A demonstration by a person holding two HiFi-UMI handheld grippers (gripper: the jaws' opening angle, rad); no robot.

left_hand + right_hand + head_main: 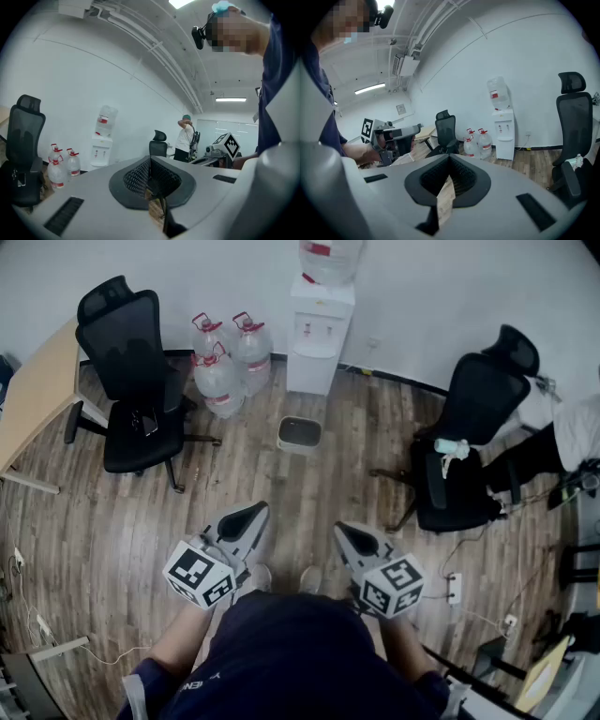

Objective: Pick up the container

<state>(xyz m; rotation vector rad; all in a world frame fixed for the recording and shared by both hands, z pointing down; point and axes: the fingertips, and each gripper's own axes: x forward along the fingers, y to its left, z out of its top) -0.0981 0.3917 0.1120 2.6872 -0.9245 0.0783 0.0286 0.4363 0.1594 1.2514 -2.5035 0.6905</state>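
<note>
- Nearest my head view is the person's dark top [281, 652], with both grippers held out just ahead of it above the wooden floor [103, 521].
- On the left gripper [253, 513] I see the jaws pressed fully together, with nothing caught between them.
- On the right gripper [346, 532] the jaws are likewise closed tight and empty, and it sits beside the left one without touching it.
- I find the container [299, 434], a small pale square tub with a darker rim, on the floor ahead of both grippers and well apart from them.
- It stands just in front of the white water dispenser [319, 329] at the far wall.
- Three red-capped water bottles [225, 362] stand left of the dispenser.
- One black office chair [131, 390] stands beside a light wooden desk [37, 395] at the left.
- I see a second chair [473, 446] at the right.
- Through the left gripper view I can make out another person [185, 140] standing far off.
</note>
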